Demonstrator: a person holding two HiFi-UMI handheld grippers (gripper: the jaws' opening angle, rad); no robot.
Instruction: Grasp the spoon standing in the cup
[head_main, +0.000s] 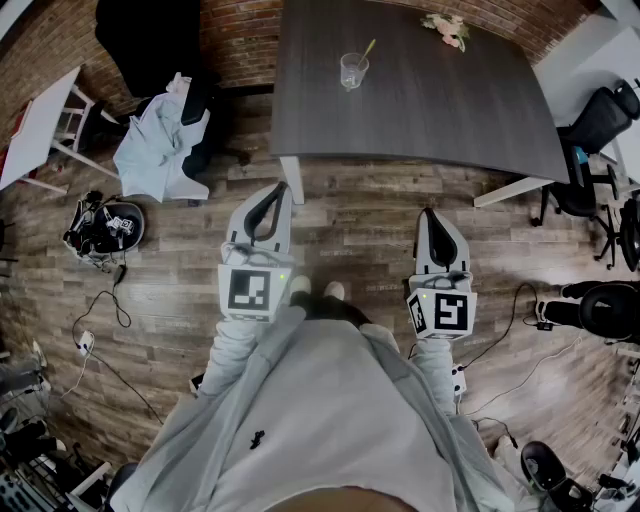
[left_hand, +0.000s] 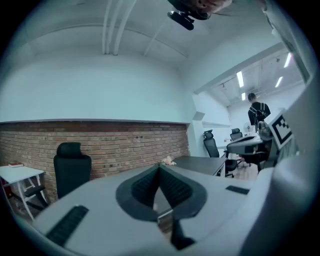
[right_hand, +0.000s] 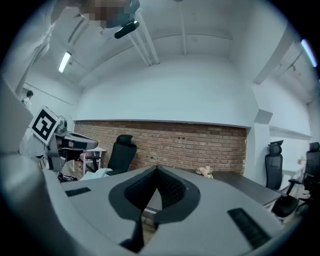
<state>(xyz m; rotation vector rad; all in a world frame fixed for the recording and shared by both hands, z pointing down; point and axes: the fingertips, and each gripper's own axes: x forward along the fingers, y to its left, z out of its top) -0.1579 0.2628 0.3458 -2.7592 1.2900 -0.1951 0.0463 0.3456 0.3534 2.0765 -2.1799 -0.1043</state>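
Note:
A clear glass cup stands on the dark table at the far side, with a yellow-handled spoon leaning in it. Both grippers hang over the wooden floor, well short of the table. My left gripper points toward the table's near edge, its jaws shut with the tips together and nothing between them. My right gripper is lower and to the right, also shut and empty. In the left gripper view the left gripper's tips meet; in the right gripper view the right gripper's tips meet too. Neither gripper view shows the cup.
A pink flower bunch lies at the table's far right. A black chair draped with pale cloth stands left of the table, office chairs on the right. Cables and gear lie on the floor at left. A brick wall is behind.

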